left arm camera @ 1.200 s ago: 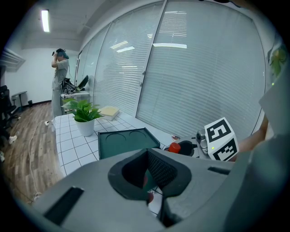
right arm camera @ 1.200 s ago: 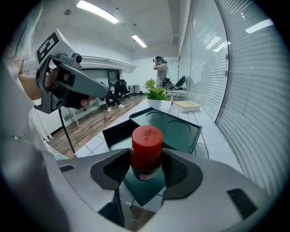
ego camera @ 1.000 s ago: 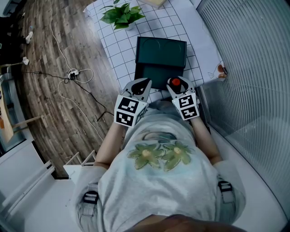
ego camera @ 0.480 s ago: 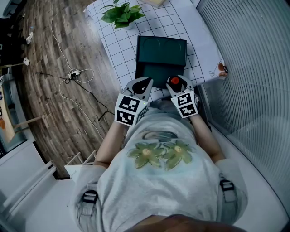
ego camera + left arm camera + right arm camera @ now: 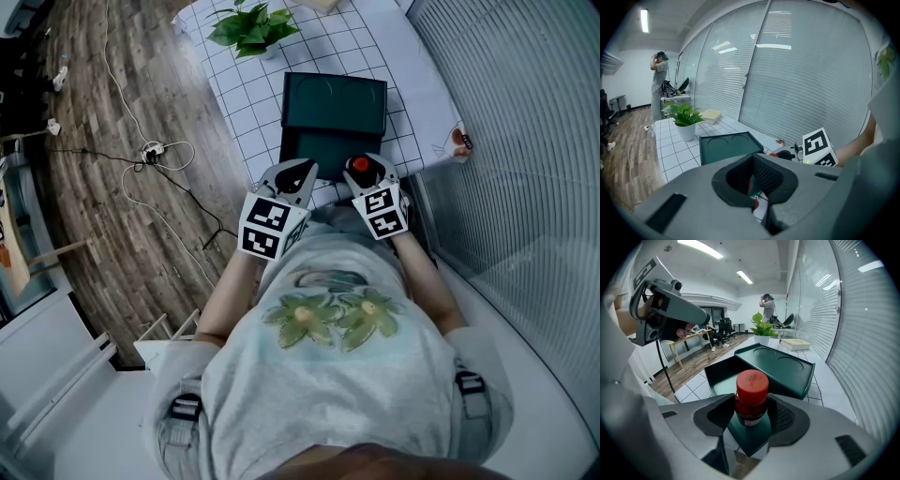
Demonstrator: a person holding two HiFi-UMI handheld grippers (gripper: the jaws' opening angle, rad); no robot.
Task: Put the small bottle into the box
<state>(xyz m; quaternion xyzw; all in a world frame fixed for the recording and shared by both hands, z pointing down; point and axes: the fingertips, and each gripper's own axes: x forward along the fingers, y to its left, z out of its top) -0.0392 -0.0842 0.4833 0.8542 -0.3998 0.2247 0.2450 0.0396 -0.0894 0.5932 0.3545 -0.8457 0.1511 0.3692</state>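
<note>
A small dark bottle with a red cap (image 5: 751, 394) stands upright between the jaws of my right gripper (image 5: 751, 409), which is shut on it. In the head view the bottle (image 5: 359, 167) and right gripper (image 5: 364, 172) hang at the near edge of the open dark green box (image 5: 314, 155). The box's lid (image 5: 334, 101) lies open behind it, and in the right gripper view the box (image 5: 723, 375) sits just beyond the bottle. My left gripper (image 5: 294, 174) hovers at the box's near left corner. Its jaws (image 5: 753, 187) meet with nothing held.
The box rests on a table with a white grid cloth (image 5: 242, 94). A potted plant (image 5: 249, 28) and a pale pad (image 5: 711, 115) stand at the far end. Window blinds (image 5: 525, 141) run along the right. Cables (image 5: 150, 155) lie on the wooden floor to the left.
My right gripper has carried the bottle slightly forward and up toward the box. The left gripper has hardly moved.
</note>
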